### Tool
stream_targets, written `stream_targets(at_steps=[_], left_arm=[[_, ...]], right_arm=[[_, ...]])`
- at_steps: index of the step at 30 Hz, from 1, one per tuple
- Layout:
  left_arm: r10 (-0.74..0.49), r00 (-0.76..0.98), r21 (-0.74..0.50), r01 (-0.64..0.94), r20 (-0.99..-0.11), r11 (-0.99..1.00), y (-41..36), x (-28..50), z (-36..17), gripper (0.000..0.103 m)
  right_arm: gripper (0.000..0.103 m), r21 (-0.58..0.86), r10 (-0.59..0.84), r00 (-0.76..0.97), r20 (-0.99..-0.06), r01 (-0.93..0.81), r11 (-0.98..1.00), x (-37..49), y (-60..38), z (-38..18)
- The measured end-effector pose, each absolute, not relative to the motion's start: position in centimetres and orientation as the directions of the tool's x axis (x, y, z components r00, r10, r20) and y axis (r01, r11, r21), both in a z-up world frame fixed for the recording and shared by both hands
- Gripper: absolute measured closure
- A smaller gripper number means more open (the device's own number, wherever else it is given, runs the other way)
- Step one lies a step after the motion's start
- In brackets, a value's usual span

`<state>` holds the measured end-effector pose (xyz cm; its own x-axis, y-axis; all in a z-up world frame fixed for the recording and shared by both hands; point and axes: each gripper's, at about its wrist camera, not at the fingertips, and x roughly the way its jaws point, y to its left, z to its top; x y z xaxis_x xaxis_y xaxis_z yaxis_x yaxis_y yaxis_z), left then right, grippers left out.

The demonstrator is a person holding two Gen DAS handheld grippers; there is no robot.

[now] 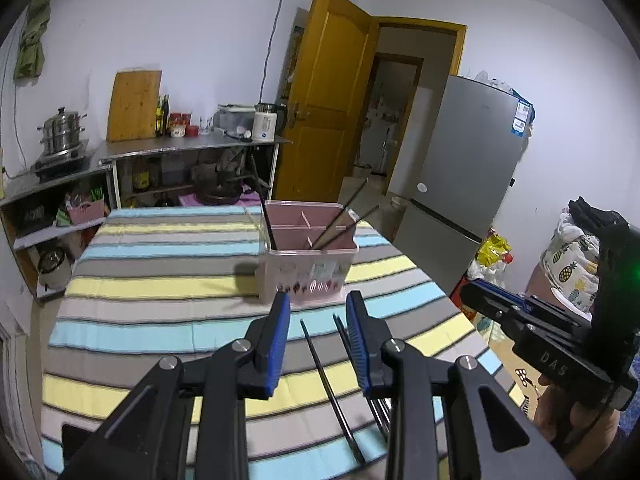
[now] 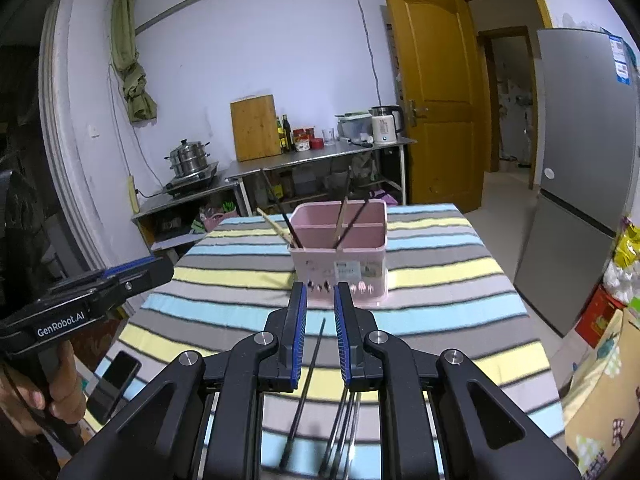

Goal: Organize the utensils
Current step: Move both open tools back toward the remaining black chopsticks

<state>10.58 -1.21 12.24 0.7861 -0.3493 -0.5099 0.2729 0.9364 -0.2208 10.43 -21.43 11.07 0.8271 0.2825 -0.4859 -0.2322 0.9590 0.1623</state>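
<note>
Left wrist view: left gripper (image 1: 318,316) above the striped worktop (image 1: 160,288), fingers (image 1: 276,332) parted with nothing between the pads, only a loose dark chopstick (image 1: 320,364) lying on the cloth beneath the gap and a small bundle (image 1: 344,336) half hidden under the right-hand finger. Pink holder (image 1: 308,256) just ahead, already carrying several sticks in its compartments; which compartment holds which, hard to say. Right gripper (image 1: 480,300) seen side-on at the edge, its tips cut off. Right wrist view: right gripper (image 2: 320,300) with fingers (image 2: 298,320) narrowly apart and empty, the same single chopstick (image 2: 308,376) on the cloth below, a bundle of thin dark sticks (image 2: 340,432) partly masked by the gripper body, count unclear. Pink holder (image 2: 340,248) straight ahead. Judged step: reaching for the next utensil; next, lowering onto one stick, pinching it, then lifting toward the holder.
</note>
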Motion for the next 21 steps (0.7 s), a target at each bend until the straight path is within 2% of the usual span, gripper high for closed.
stream_targets(at_steps=[21], left_arm=[[-0.354,0.721,-0.233,0.267,-0.596,0.935,-3.0,8.7,6.6,0.073]], right_arm=[[0.089,0.203,0.286,0.779,-0.558,-0.205,0.957,8.6,-23.2,6.4]])
